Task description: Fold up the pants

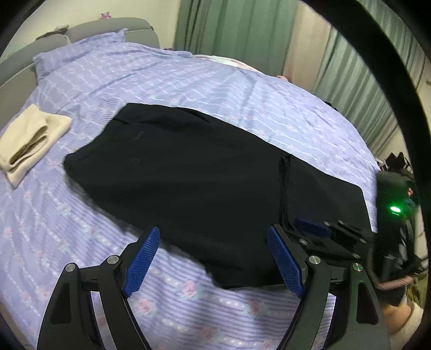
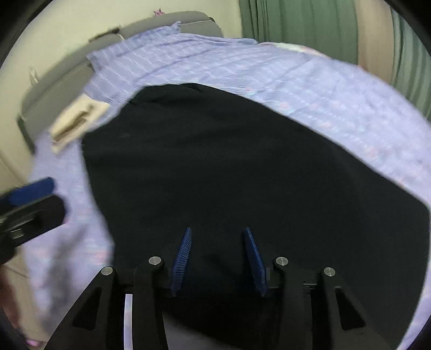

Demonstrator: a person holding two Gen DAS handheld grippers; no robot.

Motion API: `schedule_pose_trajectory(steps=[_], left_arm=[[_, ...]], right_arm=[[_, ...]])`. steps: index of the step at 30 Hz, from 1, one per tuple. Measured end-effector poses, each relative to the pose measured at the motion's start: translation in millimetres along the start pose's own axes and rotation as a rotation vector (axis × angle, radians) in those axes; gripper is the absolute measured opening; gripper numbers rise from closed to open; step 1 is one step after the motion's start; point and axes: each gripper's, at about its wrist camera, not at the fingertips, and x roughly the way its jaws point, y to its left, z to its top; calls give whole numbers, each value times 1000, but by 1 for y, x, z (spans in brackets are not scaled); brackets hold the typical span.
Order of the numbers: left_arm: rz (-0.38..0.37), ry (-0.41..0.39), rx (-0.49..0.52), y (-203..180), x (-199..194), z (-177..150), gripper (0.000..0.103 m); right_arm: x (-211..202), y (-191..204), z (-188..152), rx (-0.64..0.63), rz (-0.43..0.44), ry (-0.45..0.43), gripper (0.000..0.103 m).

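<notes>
While both tools hang over it, one bed (image 1: 188,80) fills nearly the whole room, covered by a single lilac sheet (image 1: 67,215) with pale stripes and small pink flowers. One pair of black pants (image 1: 188,175) lies spread flat across the middle of that sheet, its length running from the far left toward the near right; a raised crease or seam crosses the cloth near its right end. One grey headboard (image 1: 113,25) stands behind the bed, and green curtains (image 1: 237,29) hang along the far wall and down the right side.

Beside the far left end of the pants, apart from them, sits one folded cream cloth (image 1: 29,140).

Two grippers are here. The left gripper (image 1: 214,265) hovers at the near edge of the pants, its blue fingers (image 1: 142,261) spread wide and grasping nothing. The right gripper (image 2: 218,261) is low over the right part of the pants, fingers parted with black cloth showing between them; whether they touch the cloth I cannot tell. Seen from the left wrist camera, it covers the pants' near right corner, a green light (image 1: 394,209) glowing on its body.
</notes>
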Motion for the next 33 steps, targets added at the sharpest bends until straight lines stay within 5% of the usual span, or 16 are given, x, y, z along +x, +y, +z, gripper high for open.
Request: schedule_pose_trajectory(steps=[4,7,11,18,25,33], left_arm=[[24,-12,-35,6,-32,-2,82],[32,-20,-50,1,-66,-9,84],[41,-36,-46,-14,-114,-14,87],[25,-73,-42,-30,-195,-22,96],[-2,-87,26,8,-215,-6,97],[-139,-37,78,105,-181,37,97]], right_arm=[[-53,13,-16,35,8,-60,58],[-108,19,-31,64,-84,-121,71],[-178,25,-40,92,-176,-175,79],[-282,45,-50,154,-168,-259,88],[-306,86,-44,223,-197,-268,89],[-257,157,-10,336,-257,-249,89]])
